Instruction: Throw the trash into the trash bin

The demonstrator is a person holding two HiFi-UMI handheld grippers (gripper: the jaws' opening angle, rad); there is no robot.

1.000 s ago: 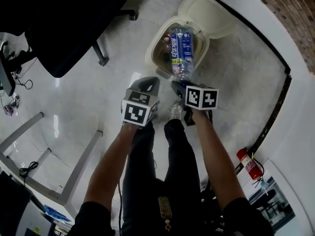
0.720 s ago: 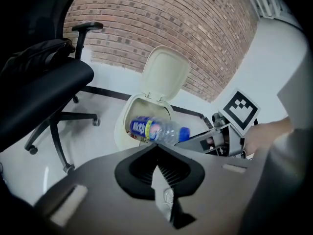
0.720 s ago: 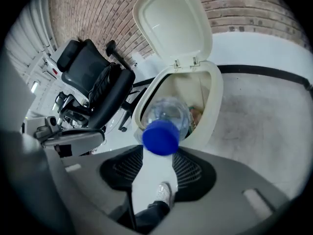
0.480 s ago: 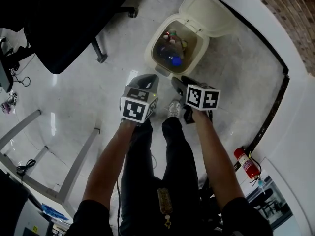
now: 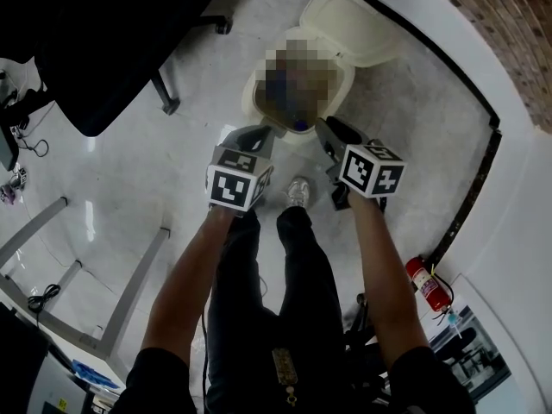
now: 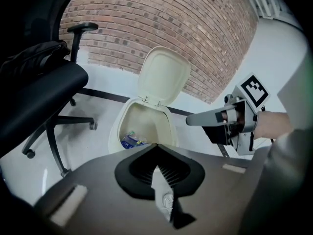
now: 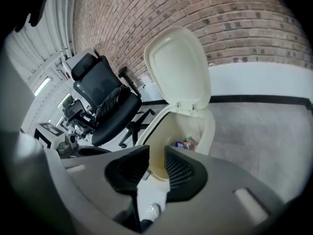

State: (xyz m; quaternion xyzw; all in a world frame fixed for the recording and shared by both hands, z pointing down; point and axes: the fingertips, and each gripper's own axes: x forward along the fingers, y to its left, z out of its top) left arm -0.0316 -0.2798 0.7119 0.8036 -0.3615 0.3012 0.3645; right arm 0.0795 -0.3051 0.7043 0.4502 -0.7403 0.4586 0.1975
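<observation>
— Starting at the right gripper (image 7: 156, 154): partly open, has just been closing, grips nothing. Only the rim of the trash bin (image 7: 209, 129) shows through the gap.

— And the left gripper (image 6: 156, 147)?

— Pinched together at the tips, equally empty. Hovers just beside the right one, both angled down toward the bin's mouth.

— Any sign of the trash (image 6: 131, 141)?

— Down at the bottom of the bin, blue label showing, among a few other scraps. Probably counts as thrown in.

— So, best way to round off the step?

— Draw both grippers back and up, well clear of the rim. Avoid brushing the lid (image 7: 178, 62), propped upright at the back and likely to drop at a knock. No need to squeeze the right one further with nothing to hold.

— Anything to mind farther out?

— Keep clear of the office chair (image 6: 34, 89) close on the left side, and of the fire extinguisher (image 5: 429, 285) by the wall on the right. Then scan the floor for more trash; none visible from here.
</observation>
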